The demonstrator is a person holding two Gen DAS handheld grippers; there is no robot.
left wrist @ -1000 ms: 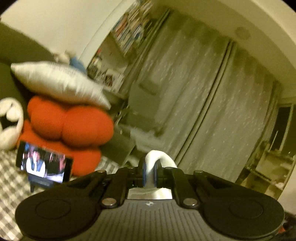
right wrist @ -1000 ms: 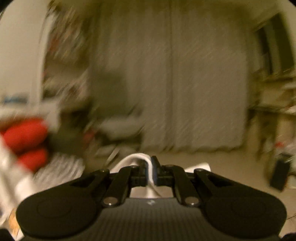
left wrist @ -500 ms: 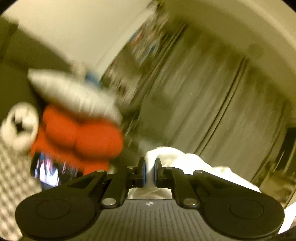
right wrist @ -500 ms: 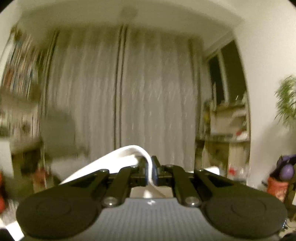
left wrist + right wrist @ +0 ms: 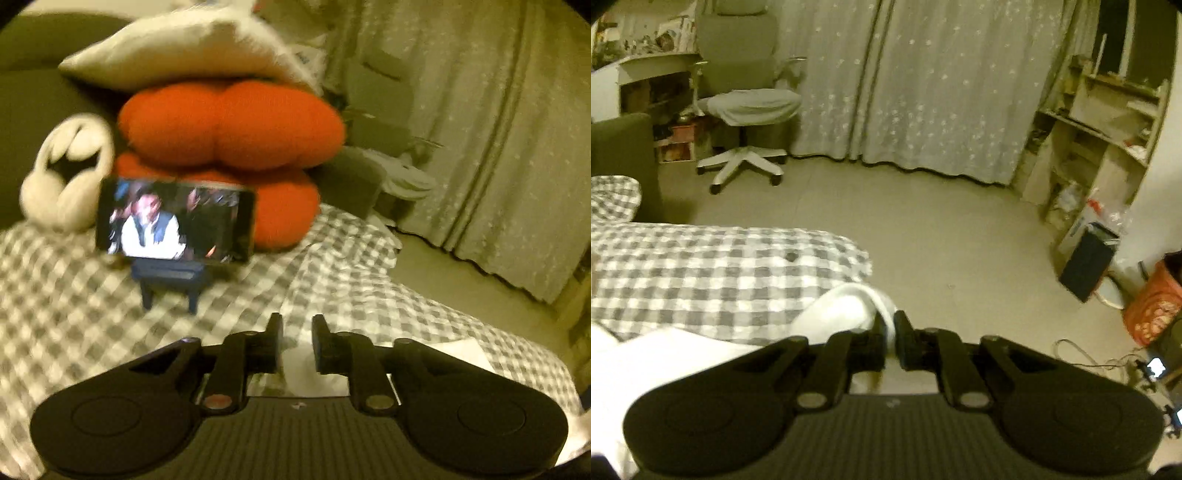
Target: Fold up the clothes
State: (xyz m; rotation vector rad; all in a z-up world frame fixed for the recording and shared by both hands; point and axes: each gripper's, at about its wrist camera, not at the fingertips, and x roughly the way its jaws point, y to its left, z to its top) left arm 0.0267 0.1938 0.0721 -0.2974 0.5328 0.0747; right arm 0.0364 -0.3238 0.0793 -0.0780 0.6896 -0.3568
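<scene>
White cloth held on the right, let go on the left

White garment (image 5: 846, 314) is pinched in the right gripper (image 5: 891, 334): its jaws stand narrow, closed on a rolled edge of the fabric, which bulges out at 10 o'clock from the tips. From there the cloth (image 5: 683, 354) runs down and away toward 8 o'clock and spreads flat on the checked bedcover (image 5: 720, 266), reaching the left rim of the right wrist view.

Left gripper (image 5: 297, 341) stands with a plain gap between its jaws and nothing caught in it. White fabric (image 5: 314, 373) shows low in that gap, lying on the cover beneath the tips, and a corner of it (image 5: 461, 350) lies at 3 o'clock from the tongs, near the bed's edge. Whether the tips touch the cloth cannot be told; this view is blurred.

Judgement: the garment's long axis runs across the bed between the two tools, one end raised at the right, the other flat below the left. The left gripper is nearer the free end and would have to close on fabric directly under it, not ahead of it. Risk: the raised right edge is only a thin roll and may slip.

Beyond the left tongs, at 11 o'clock and well apart, a phone (image 5: 175, 221) sits on a small stand before red cushions (image 5: 229, 125); the fold should keep clear of it.
</scene>
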